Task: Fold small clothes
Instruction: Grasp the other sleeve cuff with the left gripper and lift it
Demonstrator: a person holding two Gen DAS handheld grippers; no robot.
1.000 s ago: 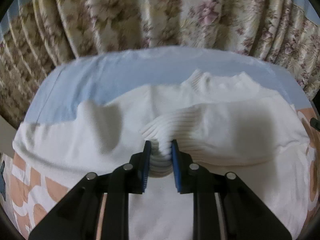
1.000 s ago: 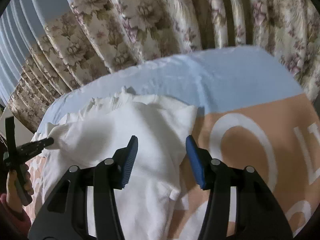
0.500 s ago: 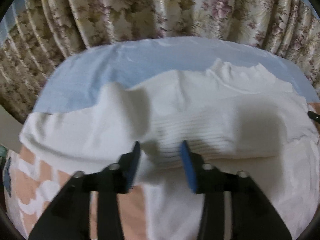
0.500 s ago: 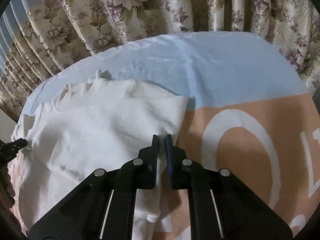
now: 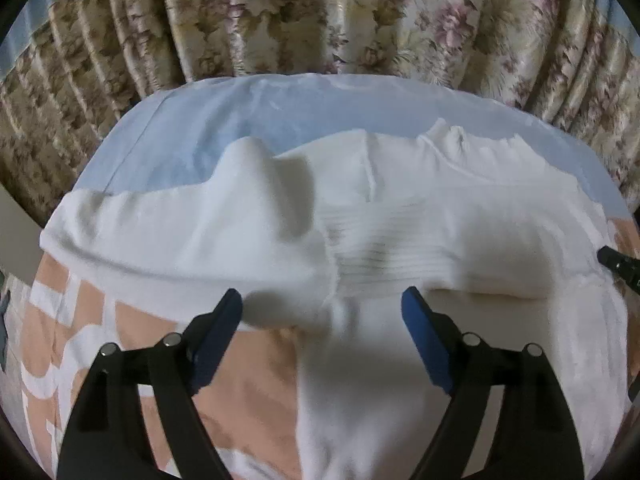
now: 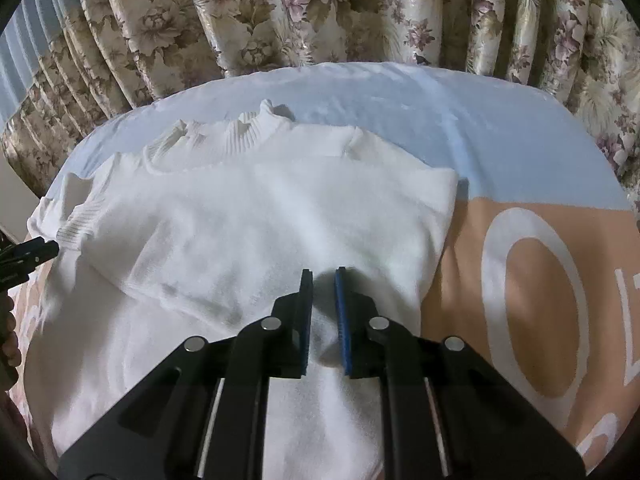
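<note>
White knit sweater (image 6: 248,216) flat on bedspread (image 6: 532,272), both sleeves laid across chest, body fold outstanding; left gripper (image 5: 322,312) spread wide, free of cuff (image 5: 384,256); right gripper (image 6: 323,280) pinched on body fabric.

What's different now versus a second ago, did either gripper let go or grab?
The left gripper let go of the ribbed cuff: its jaws, shut on it a second ago, now stand wide open, and the sleeve lies folded across the white sweater. The right gripper, open a second ago, has closed to a narrow gap on the sweater's fabric. The sweater's body stayed on the bedspread.
</note>
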